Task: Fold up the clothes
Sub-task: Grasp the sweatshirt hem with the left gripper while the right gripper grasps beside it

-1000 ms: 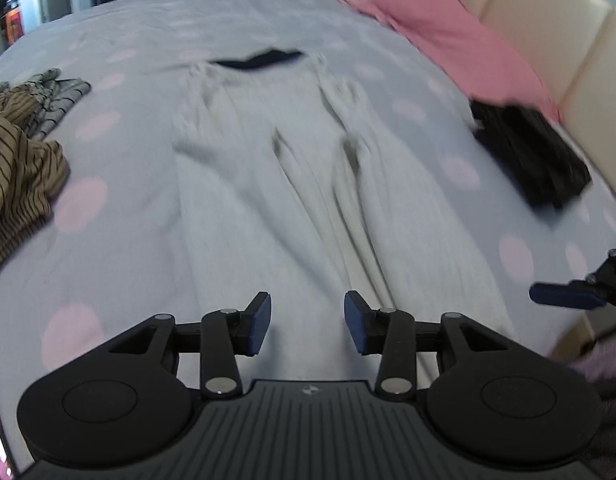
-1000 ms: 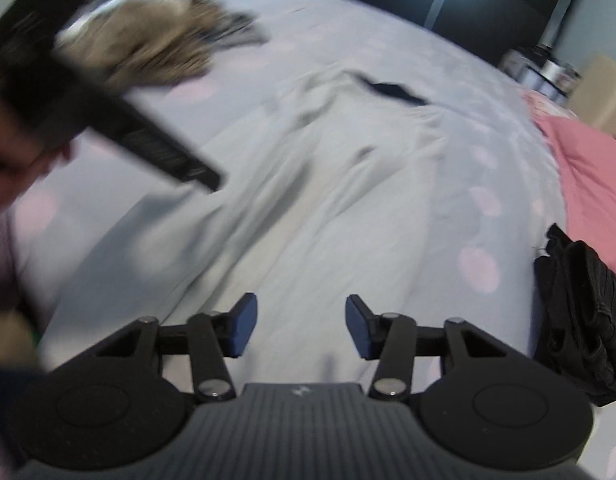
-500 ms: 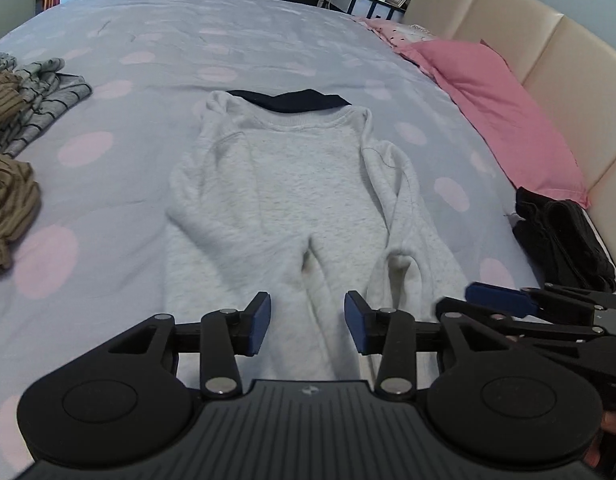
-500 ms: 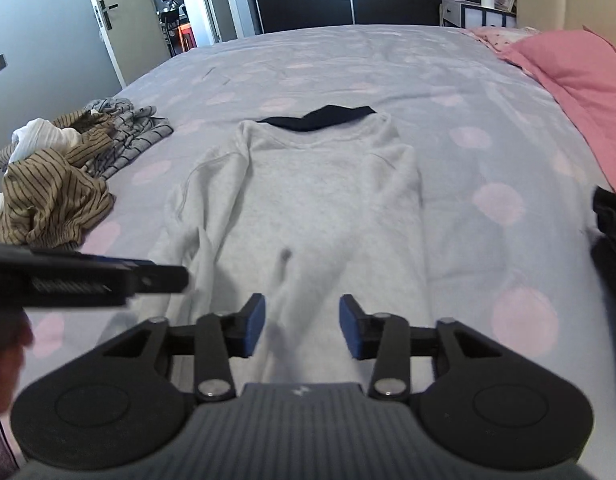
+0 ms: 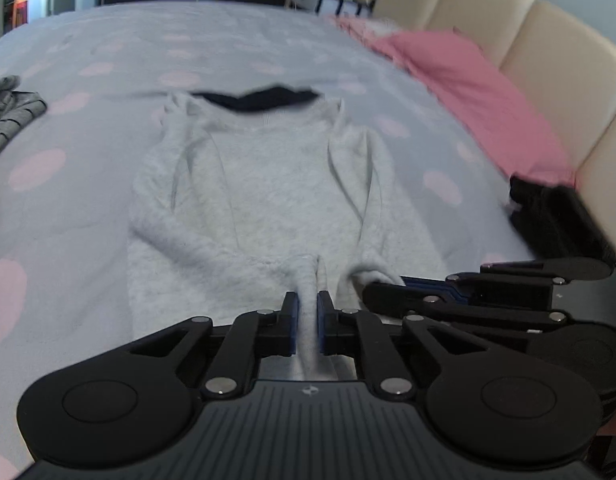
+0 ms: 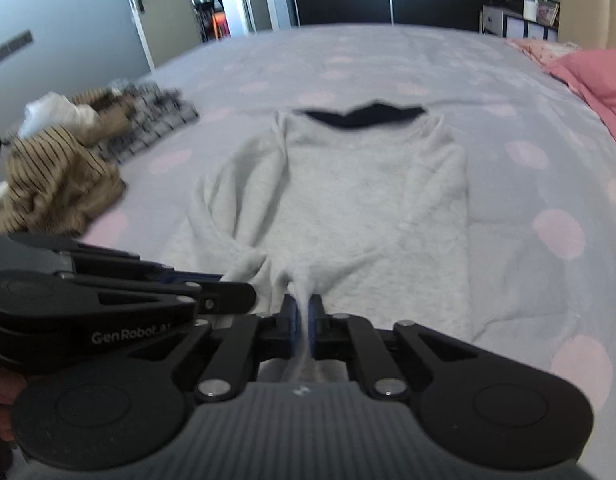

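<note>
Grey sweatshirt (image 5: pixel 268 188) lies flat in the middle of the bed (image 5: pixel 88 208), collar end away from the cameras with a dark navy band (image 5: pixel 260 100) at its far edge, sleeves folded in along the body. A pink pillow (image 5: pixel 480 96) rests against the beige headboard (image 5: pixel 548 52), a black garment (image 5: pixel 556 216) below it. A heap of striped clothes (image 6: pixel 68 168) sits on the bed's other side. The left hand-held gripper (image 5: pixel 307 312) has just closed and pinches the sweatshirt's near hem; the right hand-held gripper (image 6: pixel 303 320), just beside it, has likewise closed, pinching the same hem.
</note>
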{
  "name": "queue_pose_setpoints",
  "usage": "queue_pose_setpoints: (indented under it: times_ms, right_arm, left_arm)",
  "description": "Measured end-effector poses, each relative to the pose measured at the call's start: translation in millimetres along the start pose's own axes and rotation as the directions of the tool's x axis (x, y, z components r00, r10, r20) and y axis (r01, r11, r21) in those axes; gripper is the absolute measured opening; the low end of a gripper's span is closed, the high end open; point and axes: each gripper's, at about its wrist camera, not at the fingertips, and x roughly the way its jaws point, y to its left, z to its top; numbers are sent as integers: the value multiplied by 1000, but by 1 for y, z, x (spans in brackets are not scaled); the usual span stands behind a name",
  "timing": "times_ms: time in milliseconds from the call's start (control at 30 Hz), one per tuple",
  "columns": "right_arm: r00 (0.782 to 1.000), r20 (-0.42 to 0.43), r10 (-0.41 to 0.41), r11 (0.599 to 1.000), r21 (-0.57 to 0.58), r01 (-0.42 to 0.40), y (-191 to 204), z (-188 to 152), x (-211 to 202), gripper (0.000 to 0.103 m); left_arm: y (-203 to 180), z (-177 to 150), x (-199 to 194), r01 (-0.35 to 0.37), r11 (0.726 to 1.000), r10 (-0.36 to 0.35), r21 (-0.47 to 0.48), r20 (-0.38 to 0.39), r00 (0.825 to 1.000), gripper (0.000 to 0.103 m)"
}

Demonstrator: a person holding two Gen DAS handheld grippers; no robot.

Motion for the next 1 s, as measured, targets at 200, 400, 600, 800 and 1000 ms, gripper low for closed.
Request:
queue_pose_setpoints:
  times_ms: [200, 400, 600, 800, 1000]
  right_arm:
    - [997, -77, -21, 1000, 8, 22, -1, -8, 28, 7]
    - [997, -81, -21, 999, 27, 23, -3, -7, 25, 9]
    - [998, -49, -33, 999, 40, 35, 2, -8, -21, 36]
    - [996, -73, -46, 999, -8, 46, 15, -36, -67, 26]
    - [987, -158, -35, 999, -10, 34, 33, -89, -80, 17]
  left_arm:
    - [9, -3, 25, 1, 1000, -1, 0, -86, 996, 6]
    - [11, -3, 18, 2, 1000, -4, -25, -81, 997, 8]
    - [5, -11, -30, 10, 999, -11, -33, -28, 1000, 21]
    - [-11, -45, -67, 15, 999, -13, 34, -40, 999, 13]
    - [-37, -85, -74, 12, 994, 0, 112, -105, 994, 9]
